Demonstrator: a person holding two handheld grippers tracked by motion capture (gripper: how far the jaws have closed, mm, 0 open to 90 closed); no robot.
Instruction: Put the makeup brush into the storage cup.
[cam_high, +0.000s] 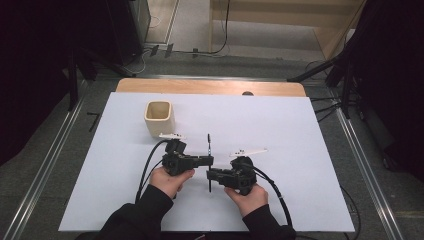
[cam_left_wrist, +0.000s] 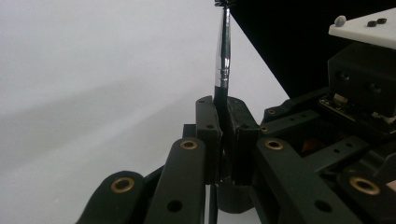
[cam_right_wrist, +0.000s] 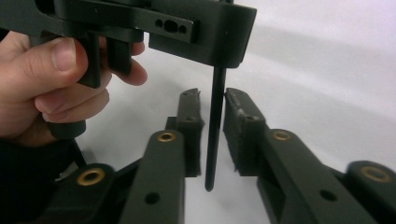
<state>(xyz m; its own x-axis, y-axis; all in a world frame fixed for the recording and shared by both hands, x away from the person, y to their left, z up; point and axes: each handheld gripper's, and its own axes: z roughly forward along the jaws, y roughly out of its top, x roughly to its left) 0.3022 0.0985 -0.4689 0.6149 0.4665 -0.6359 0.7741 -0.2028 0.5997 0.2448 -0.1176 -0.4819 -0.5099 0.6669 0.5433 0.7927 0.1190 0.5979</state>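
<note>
A thin black brush (cam_high: 209, 161) is held just below the middle of the high view, lying along the white table sheet (cam_high: 280, 125) with its bristle tip toward the top of the frame. The left gripper (cam_high: 207, 160) is seen at centre left, its jaws clenched on the brush; in the left gripper view the two black jaws are pressed together on the dark handle, and the chrome neck (cam_left_wrist: 222, 51) and the bristles are seen rising to the upper edge of the frame. The right gripper (cam_high: 212, 174) is placed just right of centre, near the lower end of the brush. In the right gripper view the black handle (cam_right_wrist: 214, 130) is seen standing between the jaws, with a gap on each side, so it is not gripped there. The left hand (cam_right_wrist: 51, 79) is shown at the upper left of that view. A cream cup (cam_high: 158, 117) is set in the upper left part of the sheet, well apart from both grippers.
</note>
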